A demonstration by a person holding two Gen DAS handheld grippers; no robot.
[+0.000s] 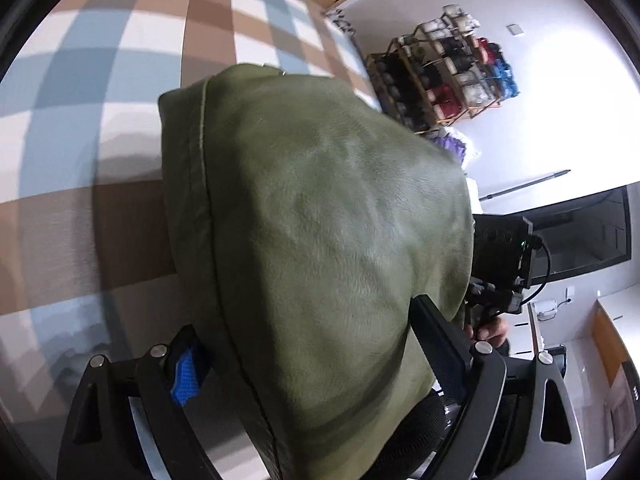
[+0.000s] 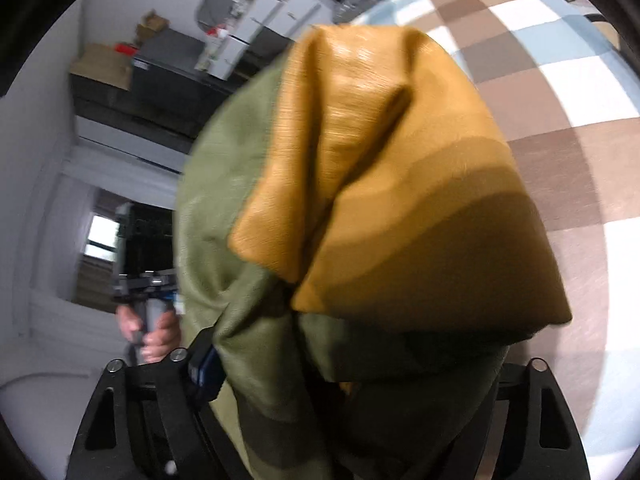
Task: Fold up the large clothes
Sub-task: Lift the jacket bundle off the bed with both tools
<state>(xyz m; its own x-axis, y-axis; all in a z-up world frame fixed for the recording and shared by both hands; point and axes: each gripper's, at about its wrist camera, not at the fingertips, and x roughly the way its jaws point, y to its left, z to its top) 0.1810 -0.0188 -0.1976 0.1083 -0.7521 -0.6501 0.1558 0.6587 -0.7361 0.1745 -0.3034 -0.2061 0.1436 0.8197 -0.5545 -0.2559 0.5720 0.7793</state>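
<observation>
Left wrist view first: the green garment (image 1: 320, 216) fills the middle of the frame, a thick bundle of fuzzy olive cloth bulging between the fingers of the left gripper (image 1: 308, 364). The jaws stand wide and the cloth packs the whole gap, pressed against the blue pad (image 1: 185, 380) at 8 o'clock and the dark finger (image 1: 436, 344) at 4 o'clock, so that is a grip on the bundle. Its long axis runs from 6 o'clock up toward 11 o'clock, with a stitched seam (image 1: 206, 184) along its left edge. Under it lies the checked surface (image 1: 100, 80), brown, blue and white, and the bundle is carried above it.

Right wrist view: the same garment shows its mustard-yellow lining (image 2: 384, 168) on top, olive outside at 8 o'clock. The right gripper (image 2: 352, 364) is also spread wide with cloth jammed between its fingers, holding it. Here the bundle points from 6 o'clock up toward 12.

At 8 o'clock a hand (image 2: 154, 336) clasps the other gripper's handle. A rack of shoes (image 1: 448, 68) stands against the wall at 2 o'clock in the left view.
</observation>
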